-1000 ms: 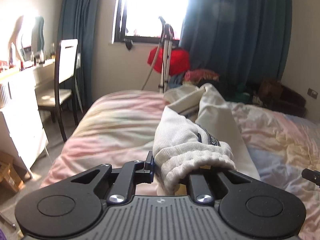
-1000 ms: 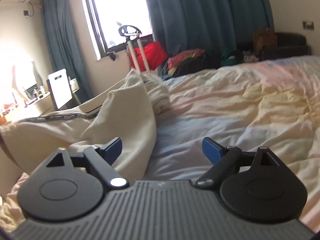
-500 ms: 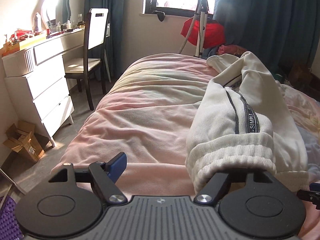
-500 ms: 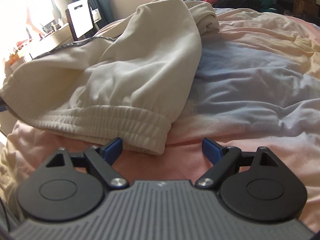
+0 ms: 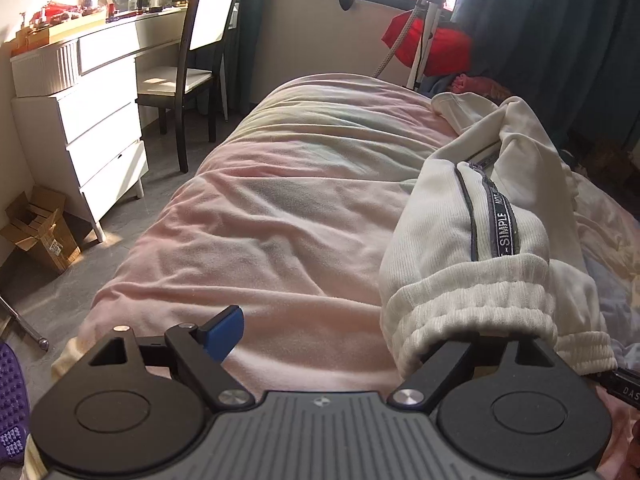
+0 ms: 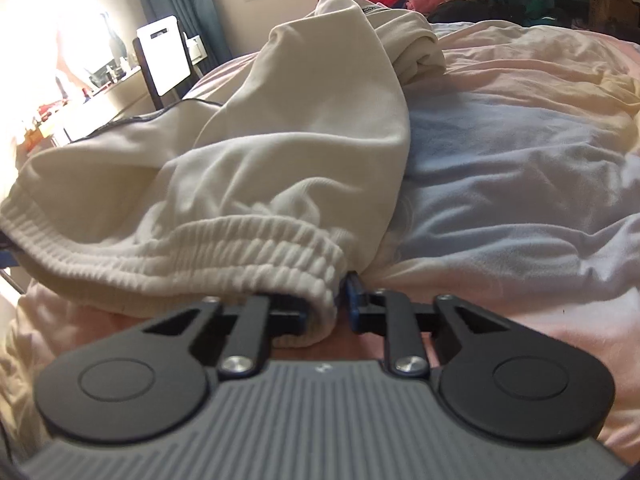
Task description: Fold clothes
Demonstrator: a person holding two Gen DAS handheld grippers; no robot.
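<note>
On the bed [image 5: 280,208], the left tongs [image 5: 348,332] are spreading off the cream trousers [image 5: 472,240] while the right tongs [image 6: 326,312] close, pinching their ribbed cuff [image 6: 240,248].

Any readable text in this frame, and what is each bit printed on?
"SIMPLE": on the dark side stripe of the cream sweatpants.
"HOT", doubtful: further up the same stripe.
"DAS", cut off by the frame edge: on a black part at the right.
Label on the cardboard box: too small to read.

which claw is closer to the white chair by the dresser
Left. The left claw faces the chair across the bed's left side; the right claw, closing on the waistband, sits further right.
</note>
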